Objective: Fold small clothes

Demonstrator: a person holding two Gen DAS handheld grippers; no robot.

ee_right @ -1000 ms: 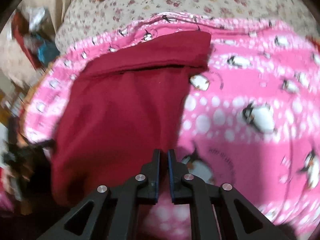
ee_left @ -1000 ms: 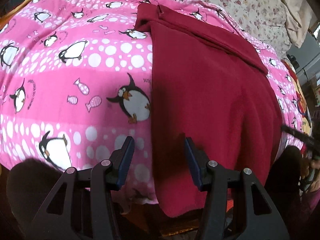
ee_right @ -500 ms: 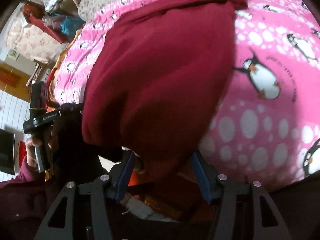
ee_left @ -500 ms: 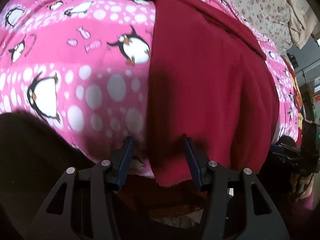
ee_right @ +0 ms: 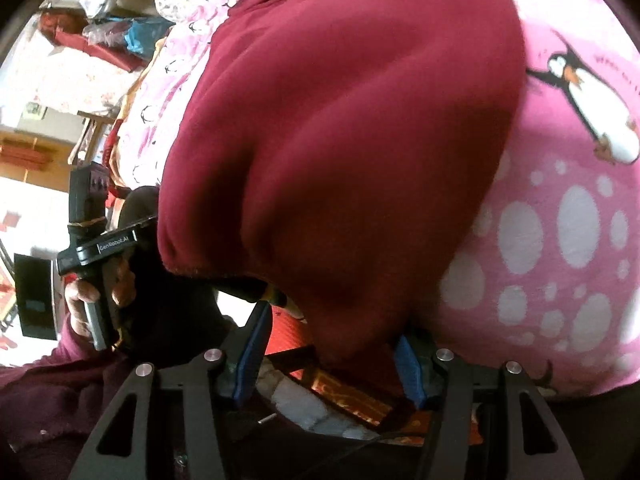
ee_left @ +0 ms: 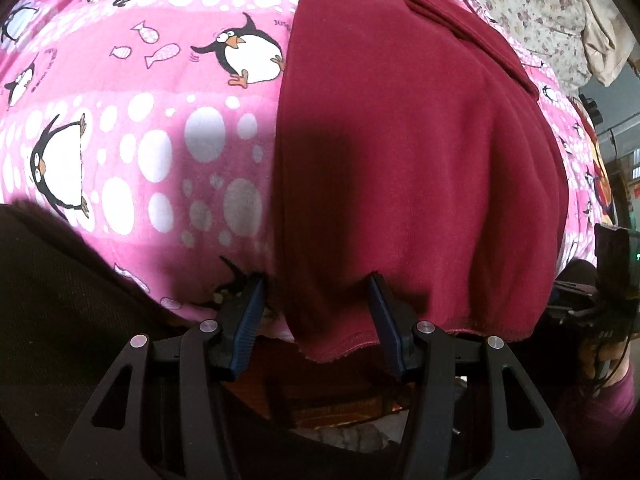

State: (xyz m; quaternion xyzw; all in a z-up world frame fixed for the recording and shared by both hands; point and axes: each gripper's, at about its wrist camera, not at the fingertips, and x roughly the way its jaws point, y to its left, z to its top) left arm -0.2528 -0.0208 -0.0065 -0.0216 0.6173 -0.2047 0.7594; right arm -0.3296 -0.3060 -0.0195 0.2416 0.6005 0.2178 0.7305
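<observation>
Maroon garment point(ee_left: 420, 152) lies spread on a pink penguin-print blanket point(ee_left: 132, 132), and in the left wrist view it fills the frame from about twelve o'clock down to five o'clock, its hemmed near edge hanging over the blanket's front at six o'clock. A folded band of the same cloth runs slantwise across its far end toward one o'clock. The left gripper point(ee_left: 318, 312) points steeply down at that near hem; its jaws stand spread, with the garment's near left corner lying between the blue pads point(ee_left: 249, 320), and neither pad visibly presses the cloth. A floral sheet point(ee_left: 532, 4) shows past the blanket at one o'clock. At three to four o'clock the other gripper's black body appears, held by a hand in a dark red sleeve.

In the right wrist view the garment point(ee_right: 340, 140) bulges from twelve o'clock to the centre, its near edge drooping over the blanket point(ee_right: 560, 240) at six o'clock. The right gripper point(ee_right: 332, 340) has its jaws parted around that drooping corner; the right pad is partly hidden behind the cloth, so contact there cannot be told. At nine o'clock the person's left hand point(ee_right: 90, 300) grips the handle of the left gripper. Cluttered room items sit blurred at ten to eleven o'clock.
</observation>
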